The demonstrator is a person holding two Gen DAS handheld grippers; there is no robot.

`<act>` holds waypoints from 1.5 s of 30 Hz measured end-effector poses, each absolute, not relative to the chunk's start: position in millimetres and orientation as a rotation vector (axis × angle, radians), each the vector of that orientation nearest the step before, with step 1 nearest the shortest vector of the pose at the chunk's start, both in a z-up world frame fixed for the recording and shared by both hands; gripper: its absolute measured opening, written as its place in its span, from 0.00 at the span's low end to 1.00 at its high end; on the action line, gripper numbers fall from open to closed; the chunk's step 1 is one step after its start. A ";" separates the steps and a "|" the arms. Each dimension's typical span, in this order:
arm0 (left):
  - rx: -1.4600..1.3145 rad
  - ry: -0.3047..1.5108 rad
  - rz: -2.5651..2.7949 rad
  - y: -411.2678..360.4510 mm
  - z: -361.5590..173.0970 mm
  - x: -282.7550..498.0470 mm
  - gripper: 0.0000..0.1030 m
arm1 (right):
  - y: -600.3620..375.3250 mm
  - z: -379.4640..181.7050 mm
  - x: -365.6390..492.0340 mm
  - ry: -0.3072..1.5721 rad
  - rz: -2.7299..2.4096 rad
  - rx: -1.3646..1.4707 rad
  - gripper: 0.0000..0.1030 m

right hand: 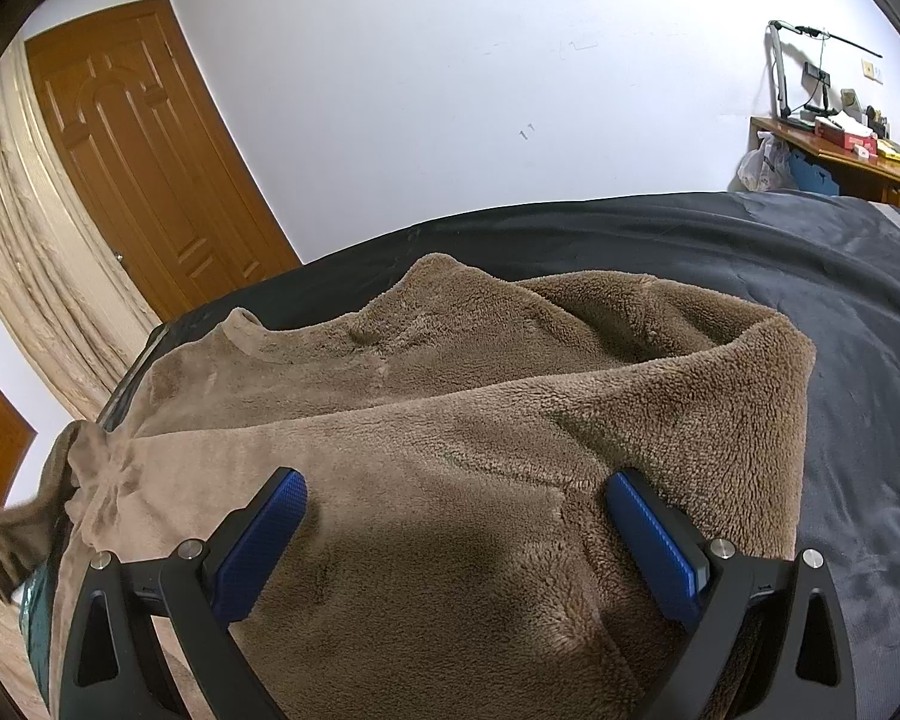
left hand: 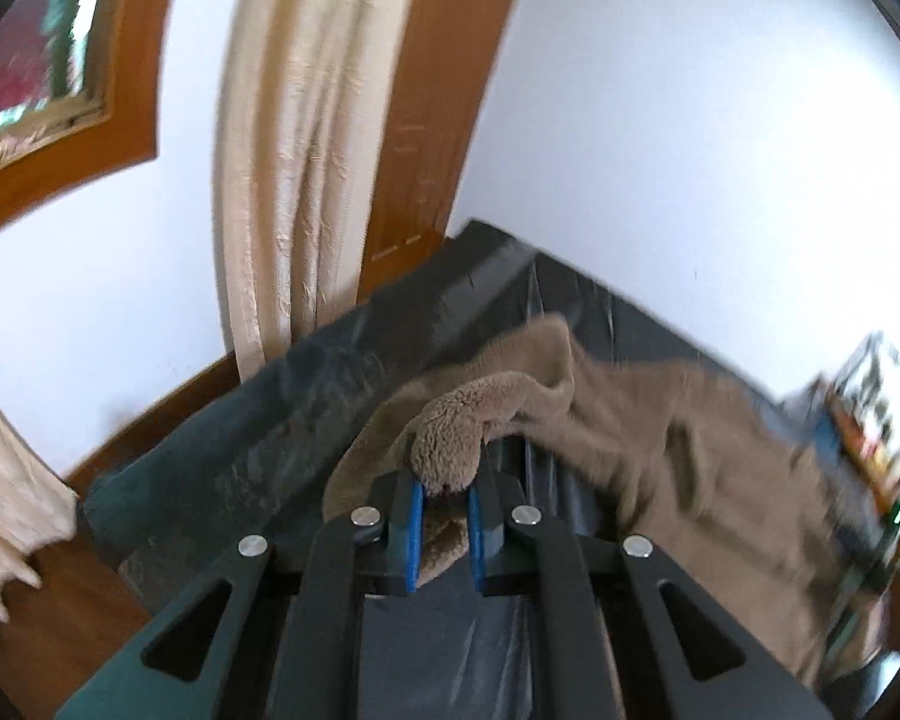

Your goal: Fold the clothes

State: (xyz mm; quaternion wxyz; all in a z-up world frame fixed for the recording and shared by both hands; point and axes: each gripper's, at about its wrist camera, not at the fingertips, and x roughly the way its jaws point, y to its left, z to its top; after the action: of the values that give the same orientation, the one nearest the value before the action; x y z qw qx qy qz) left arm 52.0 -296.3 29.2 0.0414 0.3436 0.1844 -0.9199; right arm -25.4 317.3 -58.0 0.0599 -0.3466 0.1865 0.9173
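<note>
So you've got the brown fleece top [right hand: 450,420] spread over the dark bed cover [right hand: 810,300], and honestly you're right at the start of the fold. From the right wrist view the body of it lies mostly flat ahead of your right claw [right hand: 456,534], neckline at the far end toward the door [right hand: 144,162], with one long edge already rolled over on itself off to the claw's right side. Nothing looks like a proper finished fold yet.

Your left claw [left hand: 444,516] is pinched nearly shut on a fluffy bit of the fleece, looks like a cuff or sleeve end, poking out just past the blue pads [left hand: 413,534]. The rest of the top trails away ahead and to that claw's right, draped back down onto the cover. That view is blurry, so I can't tell exactly which part of the garment you've grabbed.

Your right claw is wide open, jaws straddling the fabric with nothing gripped; the fleece just sits between and under them.

What's left, as far as I can judge: lay that grabbed piece across the body, do the other side, then fold it up lengthwise. Basically everything.
</note>
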 end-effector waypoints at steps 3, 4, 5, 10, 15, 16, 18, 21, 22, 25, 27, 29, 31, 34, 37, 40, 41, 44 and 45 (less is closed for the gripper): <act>1.063 0.692 -2.783 -315.6 32.1 51.1 0.13 | 317.5 -58.1 -25.2 0.564 2.777 -1.050 0.99; 1.074 0.738 -2.773 -320.9 32.8 50.5 0.13 | 317.7 -58.2 -25.1 0.564 2.777 -1.050 0.99; 1.085 0.783 -2.763 -326.3 33.5 50.0 0.13 | 317.8 -58.3 -25.0 0.564 2.777 -1.050 0.99; 1.040 1.003 -2.741 -351.2 67.6 42.5 0.13 | 318.0 -58.1 -24.9 0.567 2.779 -1.050 0.99; 0.894 1.077 -2.764 -365.5 122.5 43.0 0.13 | 317.9 -58.1 -25.2 0.570 2.779 -1.049 0.99; 0.869 1.076 -2.776 -366.1 133.8 43.7 0.13 | 317.8 -58.1 -25.2 0.571 2.779 -1.049 0.99; 0.841 1.066 -2.803 -362.4 150.4 44.3 0.13 | 317.8 -58.1 -25.4 0.572 2.778 -1.049 0.99; 0.848 1.050 -2.856 -344.4 165.8 43.1 0.13 | 317.8 -58.0 -25.7 0.573 2.779 -1.049 0.99; 0.866 1.048 -2.875 -335.7 168.9 41.5 0.13 | 317.9 -57.8 -25.7 0.574 2.779 -1.048 0.99; 0.934 1.032 -2.918 -309.6 174.1 36.3 0.13 | 318.3 -57.4 -25.9 0.577 2.780 -1.047 0.99; 0.996 1.018 -2.953 -285.4 175.8 30.4 0.13 | 318.5 -57.4 -25.6 0.578 2.781 -1.047 0.99; 1.052 1.002 -2.989 -260.2 179.0 24.7 0.13 | 318.5 -57.6 -25.5 0.578 2.781 -1.047 0.99; 1.106 0.976 -3.041 -227.4 181.6 17.5 0.13 | 318.4 -57.6 -25.8 0.578 2.782 -1.047 0.99; 1.194 0.931 -3.131 -172.2 185.7 4.9 0.13 | 318.6 -57.8 -25.6 0.578 2.782 -1.047 0.99; 1.305 0.893 -3.210 -116.3 185.9 -8.4 0.13 | 318.4 -57.7 -25.8 0.579 2.782 -1.046 0.99; 1.442 0.859 -3.263 -56.7 177.9 -21.8 0.13 | 318.2 -57.6 -26.3 0.582 2.782 -1.046 0.99; 1.483 0.850 -3.274 -39.3 174.9 -25.4 0.13 | 318.3 -57.8 -26.3 0.583 2.782 -1.047 0.99; 1.630 0.827 -3.295 16.8 160.3 -37.8 0.13 | 318.5 -58.5 -26.6 0.585 2.783 -1.052 0.99; 1.675 0.826 -3.294 32.9 154.5 -41.6 0.13 | 318.6 -58.7 -26.9 0.587 2.783 -1.054 0.99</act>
State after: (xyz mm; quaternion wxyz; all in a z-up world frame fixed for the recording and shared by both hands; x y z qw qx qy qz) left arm -41.6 32.9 154.5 -0.3169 0.4196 0.2068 -0.8251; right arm -26.9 318.6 -58.7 0.0541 -0.3470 0.1931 0.9162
